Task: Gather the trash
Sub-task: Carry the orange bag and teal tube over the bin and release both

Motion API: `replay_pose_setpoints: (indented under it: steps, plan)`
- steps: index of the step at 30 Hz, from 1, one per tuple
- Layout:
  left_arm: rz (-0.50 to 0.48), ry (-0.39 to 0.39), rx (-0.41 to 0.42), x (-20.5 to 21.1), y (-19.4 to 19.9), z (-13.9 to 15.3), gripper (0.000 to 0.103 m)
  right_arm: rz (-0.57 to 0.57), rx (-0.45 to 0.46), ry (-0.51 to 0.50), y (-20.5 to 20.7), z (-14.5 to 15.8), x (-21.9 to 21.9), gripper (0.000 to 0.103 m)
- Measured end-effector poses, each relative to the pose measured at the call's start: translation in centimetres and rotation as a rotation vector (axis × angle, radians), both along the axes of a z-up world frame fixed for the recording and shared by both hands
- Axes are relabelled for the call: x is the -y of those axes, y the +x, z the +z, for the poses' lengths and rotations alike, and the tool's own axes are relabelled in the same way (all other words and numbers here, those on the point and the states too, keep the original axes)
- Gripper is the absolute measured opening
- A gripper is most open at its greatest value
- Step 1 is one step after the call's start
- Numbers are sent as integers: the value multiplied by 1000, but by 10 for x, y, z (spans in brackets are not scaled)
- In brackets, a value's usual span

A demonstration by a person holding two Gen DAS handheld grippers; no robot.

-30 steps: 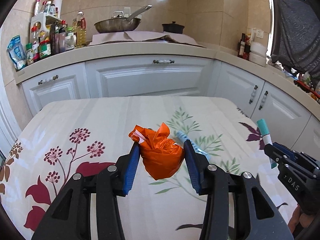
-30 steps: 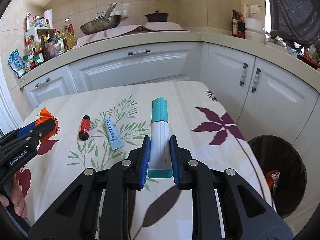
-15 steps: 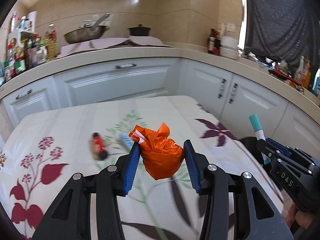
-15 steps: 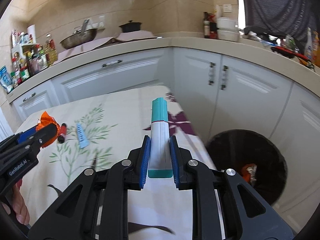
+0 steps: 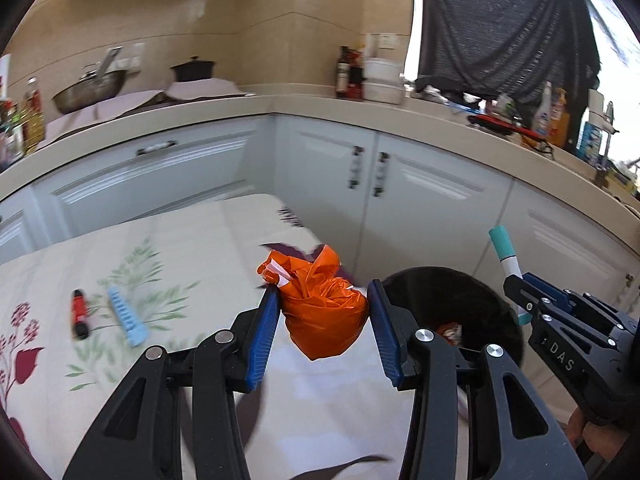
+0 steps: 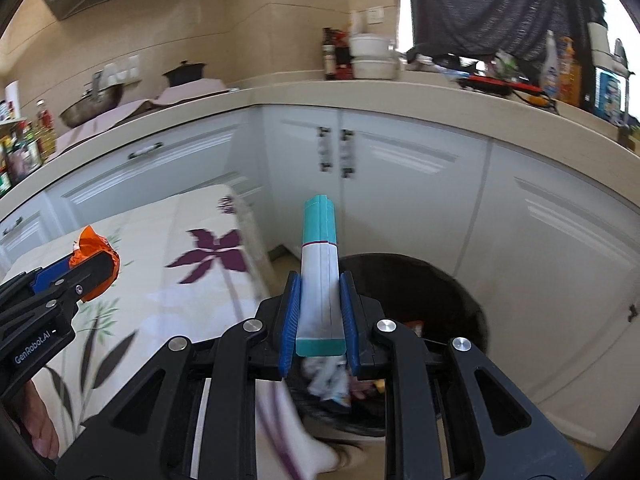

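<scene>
orange bag (image 5: 322,312) clamped in left gripper (image 5: 323,330); right gripper (image 6: 319,314) clamps one teal-white tube (image 6: 319,276); two items, seemingly tubes, on table (image 5: 192,248).

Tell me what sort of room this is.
A home kitchen, most likely: a wok and pot sit on the counter above white cabinets, with oil bottles at the left.

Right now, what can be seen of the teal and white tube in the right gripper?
The teal and white tube looks like plastic: a white body, a teal cap at the far end, a teal band at the near end and a thin dark ring under the cap. It points forward and up, clamped between the right gripper's blue fingers, above the black trash bin. Only those fingers touch it.
</scene>
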State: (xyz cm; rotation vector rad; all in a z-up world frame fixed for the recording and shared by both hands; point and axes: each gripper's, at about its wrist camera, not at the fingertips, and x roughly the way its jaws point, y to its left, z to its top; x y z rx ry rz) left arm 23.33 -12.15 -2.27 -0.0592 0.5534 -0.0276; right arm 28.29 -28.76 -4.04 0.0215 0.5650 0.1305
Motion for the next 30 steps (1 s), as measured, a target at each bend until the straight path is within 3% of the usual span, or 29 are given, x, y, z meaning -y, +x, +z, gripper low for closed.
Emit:
replay_pose_setpoints:
  steps: [12,25,27,28,30]
  plan:
    - [-93,27,-17,63,34,-13,45,-93,-7,15,16,-14,49,20]
    - [-114,55,-39,94,60,-27,46,-148,-41,42,35,-35,72,20]
    - [-111,59,-42,96,65,-28,46,-154,-39,50,38,-38,74,26]
    - [-107,61,-42,97,67,-29,46,-160,-42,55,40,-40,76,38]
    - [-108,53,-55,98,70,-31,47,-177,-39,61,41,-43,78,43]
